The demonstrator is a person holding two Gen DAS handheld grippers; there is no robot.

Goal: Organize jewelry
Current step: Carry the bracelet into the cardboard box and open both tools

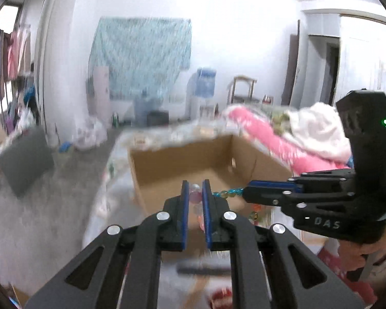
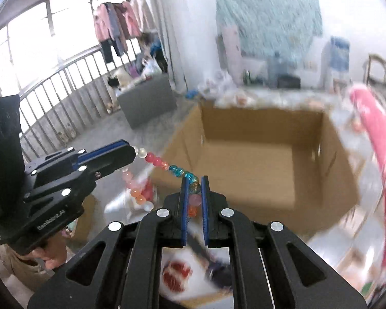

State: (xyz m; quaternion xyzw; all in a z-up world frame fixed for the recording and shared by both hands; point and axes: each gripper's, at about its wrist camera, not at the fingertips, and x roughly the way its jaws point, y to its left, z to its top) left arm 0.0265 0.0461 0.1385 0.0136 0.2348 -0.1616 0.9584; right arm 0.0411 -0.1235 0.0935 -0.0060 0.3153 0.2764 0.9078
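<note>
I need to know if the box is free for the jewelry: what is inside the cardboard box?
The cardboard box shows only bare brown walls and floor. Its near corner is covered by the right gripper and the bead string it holds with the left gripper.

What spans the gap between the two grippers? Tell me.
A taut run of the bead strand links left gripper and right gripper; the right wrist view shows it best.

both grippers [image 1: 195,193] [image 1: 244,193] pinch bead strand [image 1: 227,192] — box [image 1: 167,170] seemingly behind

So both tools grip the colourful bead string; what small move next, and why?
Probably carry the colourful glass bead string forward over the open brown cardboard box. The left tool and right tool hold it stretched just short of the box's near edge.
</note>
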